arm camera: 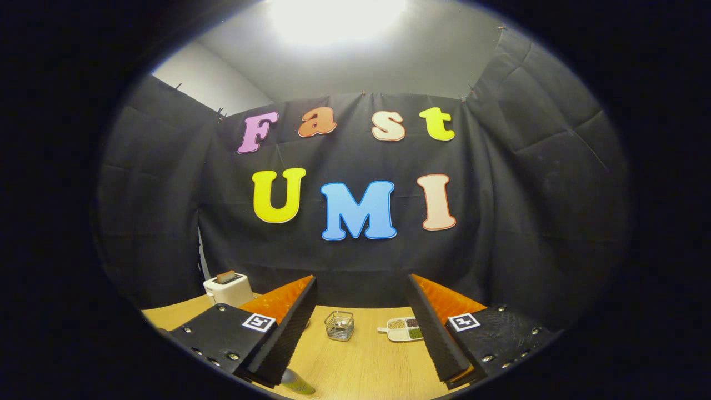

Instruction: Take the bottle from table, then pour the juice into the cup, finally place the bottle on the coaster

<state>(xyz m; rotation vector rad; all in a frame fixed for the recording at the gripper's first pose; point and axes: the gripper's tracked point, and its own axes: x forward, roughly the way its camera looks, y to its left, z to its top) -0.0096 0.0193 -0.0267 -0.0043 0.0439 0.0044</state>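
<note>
My gripper [361,282] is held above the wooden table [366,361], open, with nothing between its fingers. Beyond the fingers and between their lines stands a small clear glass cup [339,325], upright on the table. Close under the left finger [283,333] pokes out a greenish rounded thing [296,383], likely the bottle. Most of it is hidden by that finger, so I cannot tell whether it stands or lies.
A white divided dish [404,329] with beans and grains lies just right of the cup, partly behind the right finger. A white toaster [228,289] with a slice in it stands at the table's far left, by the black cloth wall.
</note>
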